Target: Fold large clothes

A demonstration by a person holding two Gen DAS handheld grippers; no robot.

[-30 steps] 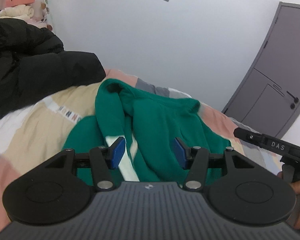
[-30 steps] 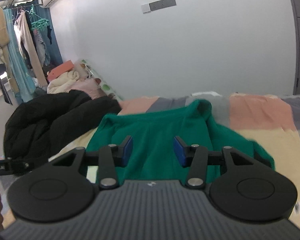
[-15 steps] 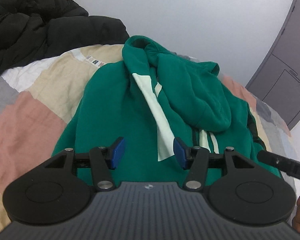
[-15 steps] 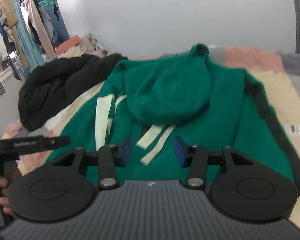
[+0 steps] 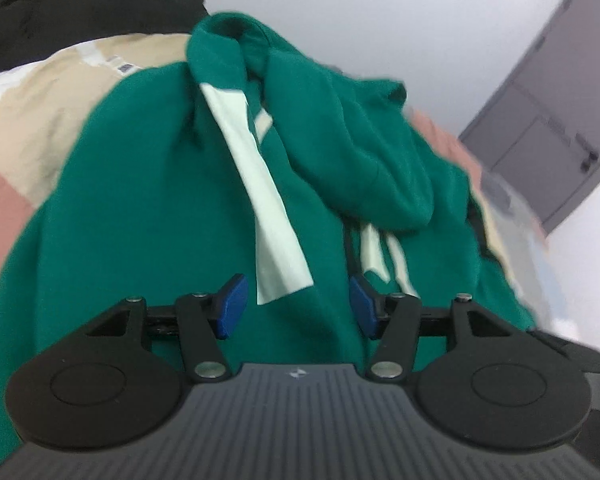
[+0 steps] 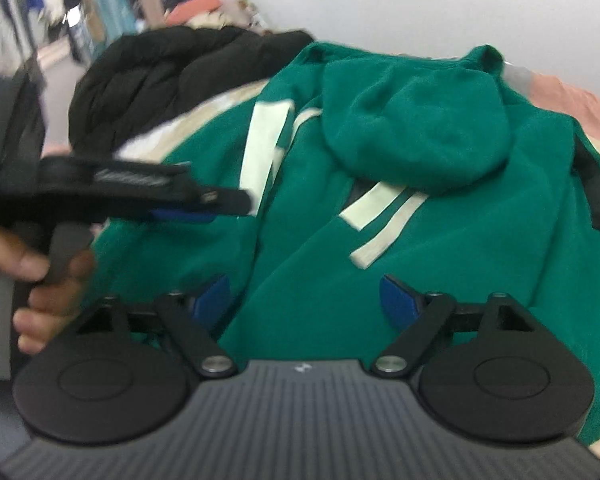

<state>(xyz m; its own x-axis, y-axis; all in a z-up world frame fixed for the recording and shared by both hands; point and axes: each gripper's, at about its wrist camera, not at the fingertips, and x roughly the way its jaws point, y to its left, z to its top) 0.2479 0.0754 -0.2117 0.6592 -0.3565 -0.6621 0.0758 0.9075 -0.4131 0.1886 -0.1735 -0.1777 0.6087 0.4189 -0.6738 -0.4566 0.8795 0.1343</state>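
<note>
Our left gripper (image 5: 296, 304) has its fingers (image 5: 232, 306) spread apart, with nothing between them. Directly ahead of them, and a little below, lies the green hoodie (image 5: 152, 216) on the bed (image 5: 40, 112). The end of a pale stripe (image 5: 276, 216) hangs just in front of the gap, nearer to the left finger.

Our right gripper (image 6: 304, 300) has its fingers (image 6: 396, 300) spread even wider, also empty. Between them we see the near part of the same hoodie (image 6: 440, 240), and a vertical fold of cloth runs away from the left finger.

The hoodie lies lengthwise away from both grippers: the near edge is under the fingers, the hood (image 6: 412, 132) is further ahead on top of the body, and the far end points to the wall. So its long axis is along our line of view, not across it.

In the right view the left gripper (image 6: 196, 204) appears to the left and ahead, held by the left hand (image 6: 48, 276) over the left side of the garment. We judge that both grippers are about equally near to the cloth, each over its own half.

Beyond the hoodie, on the left, a black jacket (image 6: 172, 68) rests on the bed, apart from the hood.

The pictures are blurred, so we cannot tell if any finger touches the cloth.
</note>
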